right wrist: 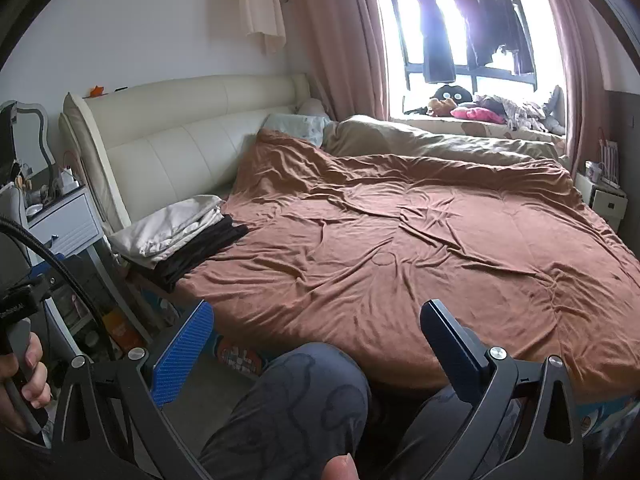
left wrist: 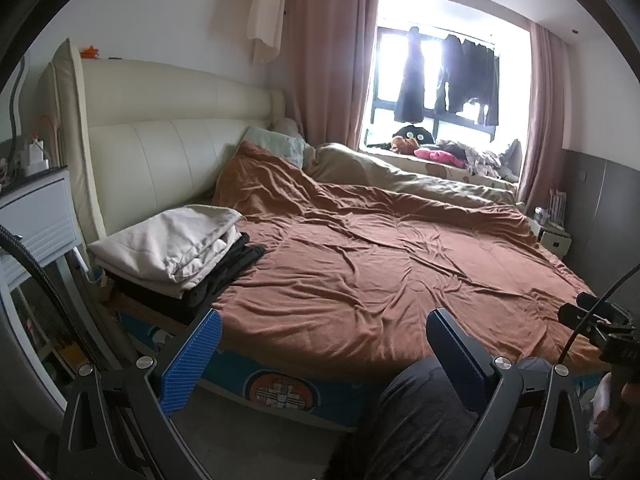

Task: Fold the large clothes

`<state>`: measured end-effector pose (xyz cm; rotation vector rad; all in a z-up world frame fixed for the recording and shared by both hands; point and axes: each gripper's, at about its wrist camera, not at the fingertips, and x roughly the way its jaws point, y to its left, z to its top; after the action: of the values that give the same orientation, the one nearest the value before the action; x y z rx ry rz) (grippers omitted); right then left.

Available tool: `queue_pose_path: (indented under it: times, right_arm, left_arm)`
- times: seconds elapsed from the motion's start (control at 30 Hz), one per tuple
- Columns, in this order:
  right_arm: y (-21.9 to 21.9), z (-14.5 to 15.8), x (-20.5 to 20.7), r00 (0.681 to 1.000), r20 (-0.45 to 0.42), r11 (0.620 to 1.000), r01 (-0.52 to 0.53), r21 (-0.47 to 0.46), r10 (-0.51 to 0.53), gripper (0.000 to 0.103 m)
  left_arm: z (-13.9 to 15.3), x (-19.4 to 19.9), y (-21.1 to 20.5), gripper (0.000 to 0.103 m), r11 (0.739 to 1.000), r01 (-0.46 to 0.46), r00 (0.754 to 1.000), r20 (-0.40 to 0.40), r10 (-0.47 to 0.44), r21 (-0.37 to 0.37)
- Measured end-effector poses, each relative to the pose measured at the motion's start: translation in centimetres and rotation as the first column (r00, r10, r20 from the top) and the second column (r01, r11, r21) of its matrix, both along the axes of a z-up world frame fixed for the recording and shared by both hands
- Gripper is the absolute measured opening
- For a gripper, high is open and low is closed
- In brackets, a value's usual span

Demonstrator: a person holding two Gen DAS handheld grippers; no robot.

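Far left on the bed [left wrist: 360,264], hard against the headboard [left wrist: 176,148]: a stack [left wrist: 180,252] of folded clothes, cream pieces on top, black ones beneath, its long axis running out from the headboard toward the bed's near edge. Same stack [right wrist: 180,236] sits left of centre in the right wrist view too, so up and to the left of both tools.

Nearer the stack: left gripper [left wrist: 324,344], fingers spread wide, nothing between them, hanging off the near bed edge above a grey trouser leg [left wrist: 424,420]. Probably the shorter reach, forward and leftward.

Middle: brown quilt [right wrist: 400,240], rumpled, spread over the mattress, no loose garment on it.

Rightward: right gripper [right wrist: 316,344], likewise wide apart and empty, above a knee [right wrist: 304,396], well apart from the stack. Left hand [right wrist: 24,376] visible at that view's left edge, wrapped round a handle.

Far right, at the window [right wrist: 472,28]: dark clothes hanging, more heaped on the sill, out of easy reach of either tool.
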<state>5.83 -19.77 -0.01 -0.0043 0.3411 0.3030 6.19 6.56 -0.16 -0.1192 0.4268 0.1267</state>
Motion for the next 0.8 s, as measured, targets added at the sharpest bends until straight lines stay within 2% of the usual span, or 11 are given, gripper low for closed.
queue_pose_path:
  times: [0.8]
  right_arm:
    - [-0.8,0.2,-1.2,1.0,0.012,1.0,0.008,0.004,-0.008,0.103]
  left_arm:
    - [0.8,-1.4,-1.1,0.103,1.0,0.007,1.0,0.021,-0.007,0.004]
